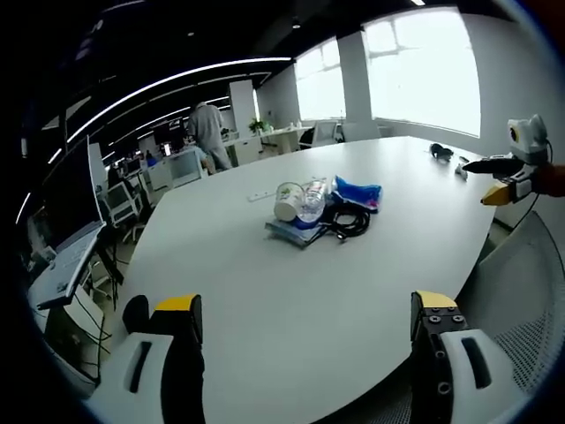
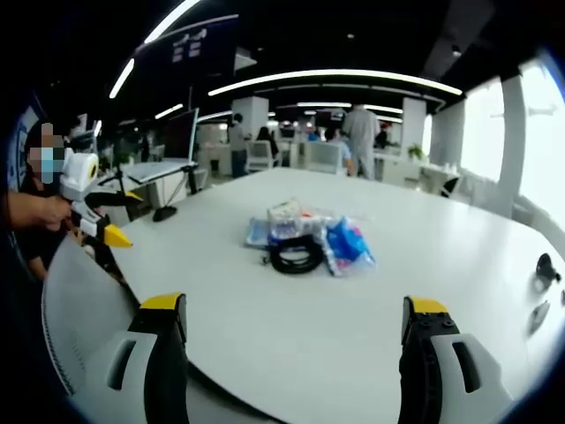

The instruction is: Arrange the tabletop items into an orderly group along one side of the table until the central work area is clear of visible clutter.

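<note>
A small heap of items lies near the middle of the large white table [image 1: 265, 291]: a white cup [image 1: 287, 201] on its side, a clear plastic bottle [image 1: 311, 201], a coiled black cable [image 1: 350, 220], a blue packet [image 1: 357, 192] and a flat bluish booklet [image 1: 296, 232] under them. In the right gripper view the same heap shows with the black cable [image 2: 297, 254] in front and the blue packet [image 2: 347, 243] to its right. My left gripper [image 1: 305, 318] is open, well short of the heap. My right gripper [image 2: 296, 322] is open too, empty, and appears from outside at the right edge [image 1: 508, 177].
Small dark objects [image 1: 441, 152] lie at the table's far edge, also seen as dark objects [image 2: 540, 265]. A power strip [image 1: 260, 195] lies behind the heap. A mesh chair back [image 1: 525, 300] stands close at right. A person [image 1: 210, 132] stands among desks behind.
</note>
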`<state>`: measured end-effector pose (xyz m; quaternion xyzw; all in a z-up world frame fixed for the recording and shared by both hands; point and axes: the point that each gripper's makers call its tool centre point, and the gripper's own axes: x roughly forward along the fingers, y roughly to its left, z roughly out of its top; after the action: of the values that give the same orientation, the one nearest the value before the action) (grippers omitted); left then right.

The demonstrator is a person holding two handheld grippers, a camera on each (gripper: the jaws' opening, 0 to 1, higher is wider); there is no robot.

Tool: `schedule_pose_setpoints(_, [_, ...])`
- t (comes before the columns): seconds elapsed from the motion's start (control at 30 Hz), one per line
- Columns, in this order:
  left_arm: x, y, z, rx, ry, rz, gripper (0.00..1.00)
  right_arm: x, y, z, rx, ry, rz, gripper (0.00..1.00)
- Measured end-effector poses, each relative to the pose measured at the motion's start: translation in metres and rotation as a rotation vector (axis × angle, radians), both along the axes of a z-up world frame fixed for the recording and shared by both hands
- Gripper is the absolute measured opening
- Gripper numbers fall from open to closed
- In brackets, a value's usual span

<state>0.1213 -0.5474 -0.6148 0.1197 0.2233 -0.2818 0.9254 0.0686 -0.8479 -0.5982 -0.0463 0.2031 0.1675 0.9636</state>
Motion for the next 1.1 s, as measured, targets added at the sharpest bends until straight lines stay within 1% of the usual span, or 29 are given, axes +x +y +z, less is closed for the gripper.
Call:
schedule_pose_setpoints(0.17, [0.003,-0.005,0.001,-0.001,-0.001,-0.01,0.99,-0.002,-0.003,0.001,-0.011,0.0,-0.001,1.0])
schedule_pose_setpoints(0.27, [0.005,-0.01,0.001,-0.003,0.004,-0.014,0.99,-0.001,-0.004,0.006,-0.013,-0.003,0.002,1.0])
schedule_pose_setpoints(0.33, [0.008,-0.014,0.001,-0.006,0.003,-0.017,0.99,0.002,-0.005,0.012,-0.017,-0.014,0.006,1.0])
schedule_pose_setpoints(0.53, [0.015,-0.025,0.003,-0.003,0.001,-0.023,0.99,0.012,-0.006,0.019,-0.019,-0.022,0.027,0.99])
schedule_pose_setpoints(0.67, [0.02,-0.03,0.005,-0.005,0.007,-0.024,0.98,0.018,-0.006,0.018,-0.02,-0.018,0.046,0.98])
schedule_pose_setpoints(0.83, [0.024,-0.037,0.006,0.003,0.009,-0.031,0.97,0.025,-0.006,0.018,-0.005,-0.012,0.053,0.96])
schedule_pose_setpoints(0.93, [0.026,-0.04,0.004,0.012,0.016,-0.033,0.96,0.029,-0.007,0.017,-0.002,-0.005,0.065,0.96])
schedule_pose_setpoints(0.97, [0.028,-0.042,0.003,0.016,0.017,-0.035,0.96,0.03,-0.007,0.015,0.002,0.011,0.071,0.96])
schedule_pose_setpoints(1.1, [0.03,-0.047,0.002,0.035,0.019,-0.049,0.94,0.035,-0.007,0.014,-0.004,0.016,0.085,0.94])
